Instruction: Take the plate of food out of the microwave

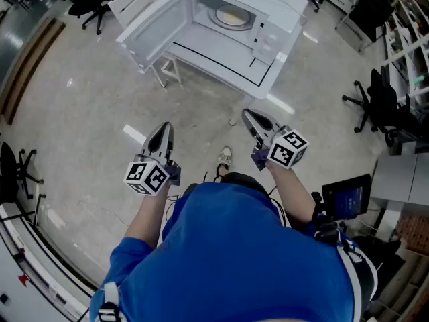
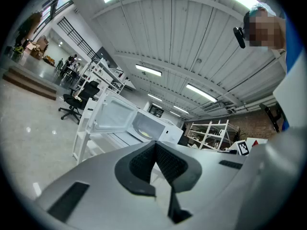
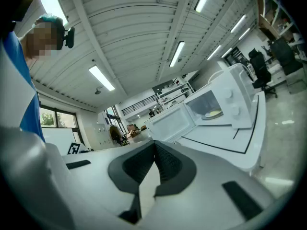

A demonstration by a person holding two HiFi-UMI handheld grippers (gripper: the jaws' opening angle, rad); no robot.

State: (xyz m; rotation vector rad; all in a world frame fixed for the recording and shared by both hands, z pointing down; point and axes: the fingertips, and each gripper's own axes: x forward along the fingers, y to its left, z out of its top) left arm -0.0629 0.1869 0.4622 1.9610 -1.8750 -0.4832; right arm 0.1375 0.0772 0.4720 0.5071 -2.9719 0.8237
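A white microwave [image 1: 258,9] stands on a white table [image 1: 221,66], its door [image 1: 157,25] swung wide open to the left. Inside, a plate of yellowish food [image 1: 231,17] rests on the turntable. It also shows small in the left gripper view as the plate [image 2: 145,134] and in the right gripper view as the plate [image 3: 213,113]. My left gripper [image 1: 165,127] and right gripper [image 1: 247,115] hover close to my body, well short of the table. Both point toward the microwave, shut with nothing between the jaws.
Black office chairs [image 1: 375,106] stand right of the table, and more [image 1: 90,5] at the back left. A dark screen [image 1: 348,196] sits near my right elbow. White shelving [image 1: 409,52] lines the right side. Bare concrete floor [image 1: 87,113] lies between me and the table.
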